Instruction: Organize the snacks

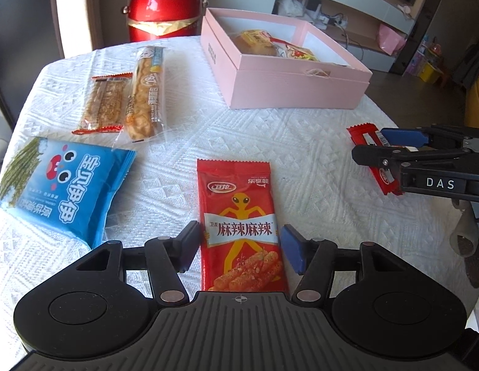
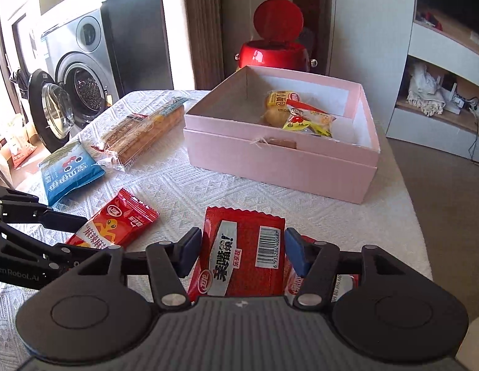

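Note:
A red spicy-strip packet with a yellow alien figure point(image 1: 239, 216) lies flat on the white tablecloth, between the fingers of my left gripper point(image 1: 239, 241), which is open with both pads just clear of its edges. My right gripper point(image 2: 242, 247) is shut on a red packet with a silver label and barcode point(image 2: 242, 253), both pads pressing its sides. From the left wrist view that right gripper point(image 1: 369, 145) sits at the table's right with the packet point(image 1: 363, 136) between its fingers. Beyond stands the open pink box point(image 2: 270, 167), holding yellow packets point(image 2: 307, 117).
A blue seaweed packet point(image 1: 63, 182), an orange-edged cracker bar point(image 1: 103, 105) and a long clear-wrapped pastry point(image 1: 145, 92) lie at the left. Another red packet point(image 2: 341, 281) lies under my right gripper. A red bin point(image 2: 276, 49) stands behind the table, a washing machine point(image 2: 78, 92) further left.

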The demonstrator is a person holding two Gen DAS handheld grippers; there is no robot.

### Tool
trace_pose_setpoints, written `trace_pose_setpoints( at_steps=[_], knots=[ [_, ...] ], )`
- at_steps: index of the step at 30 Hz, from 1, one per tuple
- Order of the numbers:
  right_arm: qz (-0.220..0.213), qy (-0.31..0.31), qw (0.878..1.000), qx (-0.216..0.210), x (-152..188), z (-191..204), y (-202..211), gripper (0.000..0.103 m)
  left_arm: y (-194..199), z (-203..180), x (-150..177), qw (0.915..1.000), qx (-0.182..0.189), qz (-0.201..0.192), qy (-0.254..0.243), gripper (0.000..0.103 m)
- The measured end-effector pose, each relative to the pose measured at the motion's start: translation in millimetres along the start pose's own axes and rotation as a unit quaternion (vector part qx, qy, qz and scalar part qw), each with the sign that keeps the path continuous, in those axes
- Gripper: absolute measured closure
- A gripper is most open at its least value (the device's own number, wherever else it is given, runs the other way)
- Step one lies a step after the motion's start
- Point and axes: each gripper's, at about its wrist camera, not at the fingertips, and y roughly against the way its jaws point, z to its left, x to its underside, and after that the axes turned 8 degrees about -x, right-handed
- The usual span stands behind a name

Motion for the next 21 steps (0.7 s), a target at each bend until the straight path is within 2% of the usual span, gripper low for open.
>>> trace_pose_setpoints(
  at_steps=[6,8,9,10,15,19,21],
  knots=[
    [-0.01,-0.01,0.999,0.047,9.4,-19.7,23.7,0.044,-0.6,-8.3,-0.4,0.9997,-0.005,0.0,-0.023,0.041],
    [-0.019,-0.013,0.998,0.056,10.5,-24.5,30.6,0.044,2.2,-9.6,-0.2,0.9998,-0.005,-0.006,-0.021,0.054],
    [-0.025,-0.012,0.998,0.061,10.3,-25.8,33.5,0.044,5.0,-10.3,-0.4,0.9997,-0.003,-0.012,-0.02,0.065],
    [-0.035,-0.01,0.997,0.071,9.8,-27.9,39.5,0.044,9.2,-10.8,-1.2,0.9997,0.002,-0.018,-0.019,0.087],
    [-0.082,-0.027,0.991,0.102,1.4,-47.1,68.7,0.044,30.5,-12.0,-16.4,0.9976,0.026,-0.064,-0.007,0.087],
    [-0.085,-0.049,0.988,0.116,0.6,-62.9,75.8,0.044,22.2,-24.8,-18.3,0.9979,0.027,-0.048,-0.033,0.084],
    [-0.07,-0.064,0.991,0.09,6.3,-64.9,71.9,0.044,16.3,-38.5,-12.0,0.9968,0.042,-0.035,-0.059,0.083]
  ],
)
